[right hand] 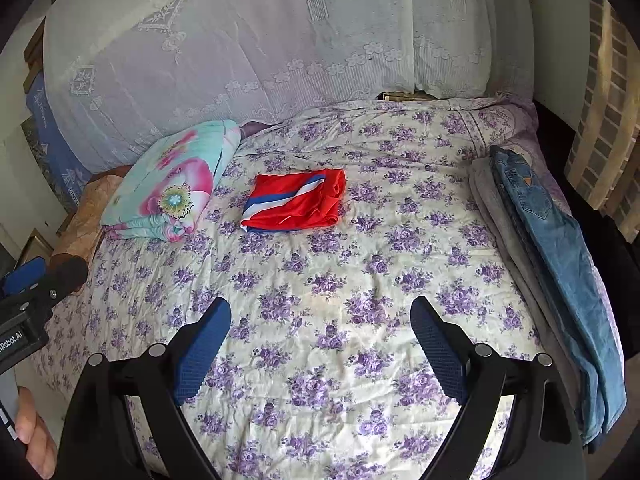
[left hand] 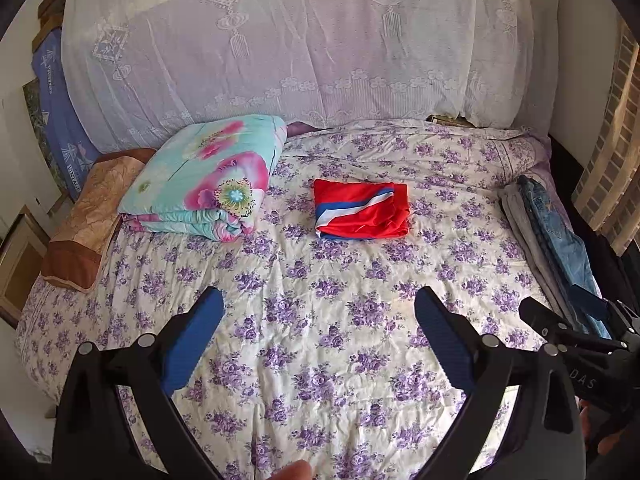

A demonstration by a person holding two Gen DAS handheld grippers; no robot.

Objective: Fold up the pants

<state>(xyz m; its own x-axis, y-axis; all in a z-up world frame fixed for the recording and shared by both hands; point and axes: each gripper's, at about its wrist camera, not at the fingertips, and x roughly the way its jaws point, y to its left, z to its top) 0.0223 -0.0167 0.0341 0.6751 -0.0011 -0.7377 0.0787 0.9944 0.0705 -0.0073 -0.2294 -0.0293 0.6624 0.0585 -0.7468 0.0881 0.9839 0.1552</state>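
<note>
Red pants [left hand: 362, 210] already folded on bed [left hand: 320, 320]; jeans [right hand: 560, 248] at right edge probably next. Both grippers' fingers [left hand: 200, 340] apart, holding nothing.

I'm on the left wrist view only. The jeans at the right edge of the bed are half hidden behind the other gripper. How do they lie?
Observer: The blue jeans lie lengthwise along the bed's right edge, on top of a grey garment, and their near end hangs over the foot of the bed.
Operator: Is the right gripper holding anything?
Observer: No. The right gripper is open and empty, above bare floral bedsheet.
Operator: And mine, seen from over there?
Observer: Only one blue finger of the left gripper shows, at that view's left edge, off the bed near the brown pillow.
</note>
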